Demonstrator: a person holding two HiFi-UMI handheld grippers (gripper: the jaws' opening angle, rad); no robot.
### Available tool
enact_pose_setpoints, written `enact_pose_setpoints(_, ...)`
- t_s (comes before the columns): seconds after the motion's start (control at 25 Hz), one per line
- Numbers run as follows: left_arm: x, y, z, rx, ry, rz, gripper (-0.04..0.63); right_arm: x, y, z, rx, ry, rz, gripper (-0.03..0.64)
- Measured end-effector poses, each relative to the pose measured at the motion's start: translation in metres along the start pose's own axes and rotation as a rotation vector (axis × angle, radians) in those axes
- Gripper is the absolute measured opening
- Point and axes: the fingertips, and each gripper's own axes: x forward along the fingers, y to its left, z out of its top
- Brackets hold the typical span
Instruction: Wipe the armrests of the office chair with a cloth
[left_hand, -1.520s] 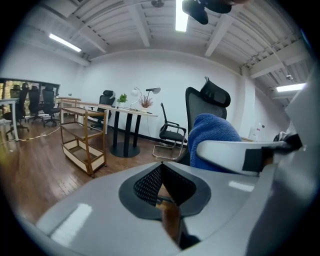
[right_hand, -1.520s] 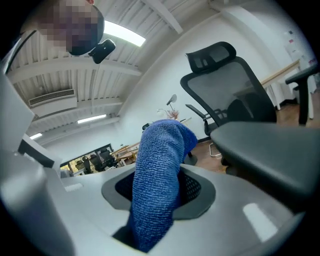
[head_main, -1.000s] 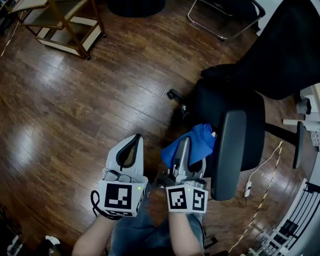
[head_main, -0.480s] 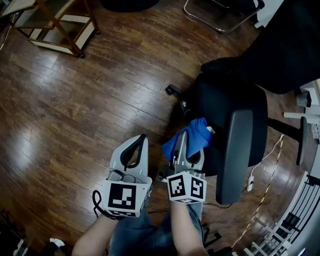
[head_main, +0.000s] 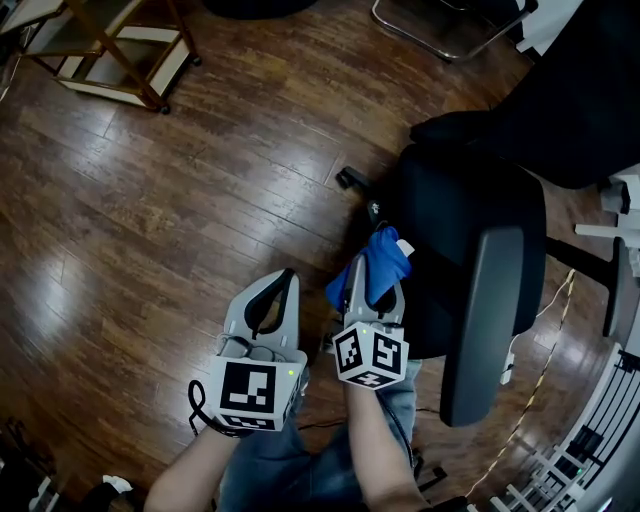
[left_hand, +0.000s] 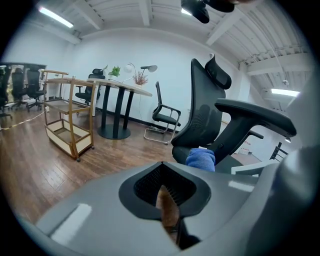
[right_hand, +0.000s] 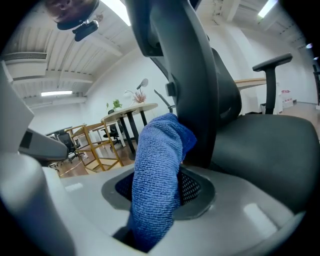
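Drawn clear of the armrest (head_main: 488, 330) now, with cloth (head_main: 386, 256) clenched in right gripper (head_main: 374, 272) — left gripper (head_main: 279, 277) closed on nothing — probably between wiping passes.

Armrest (head_main: 484, 322) close right, open floor (head_main: 150, 220) left

The blue cloth (head_main: 380, 262) was a bunched terry wad, pinched upright in the right tool (head_main: 372, 285), just beside the black office chair (head_main: 462, 205). The near armrest (head_main: 482, 320), a long dark pad, lay level to the cloth's right. The far armrest (head_main: 613, 285) stood beyond the seat.
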Motion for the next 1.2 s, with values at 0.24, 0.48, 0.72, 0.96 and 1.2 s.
enact_pose_setpoints(0.24, 0.005, 0.003, -0.004, -0.001, 0.014, 0.008, 0.005, 0.015, -0.007, -0.02, -0.008, 0.06, -0.002, 0.144)
enact_pose_setpoints(0.48, 0.001, 0.003, 0.0, -0.002, 0.006, 0.028, 0.005, 0.008, 0.015, -0.007, -0.023, 0.051, 0.06, 0.144)
enact_pose_setpoints(0.72, -0.037, -0.004, 0.032, -0.044, -0.035, 0.069, 0.005, -0.039, 0.078, 0.049, -0.07, 0.021, 0.212, 0.144)
enact_pose_setpoints(0.96, -0.105, -0.017, 0.082, -0.053, -0.112, 0.138, 0.005, -0.11, 0.143, 0.119, -0.13, -0.013, 0.372, 0.146)
enact_pose_setpoints(1.2, -0.157, -0.052, 0.13, -0.02, -0.222, 0.211, 0.005, -0.166, 0.157, 0.196, -0.2, -0.079, 0.505, 0.146)
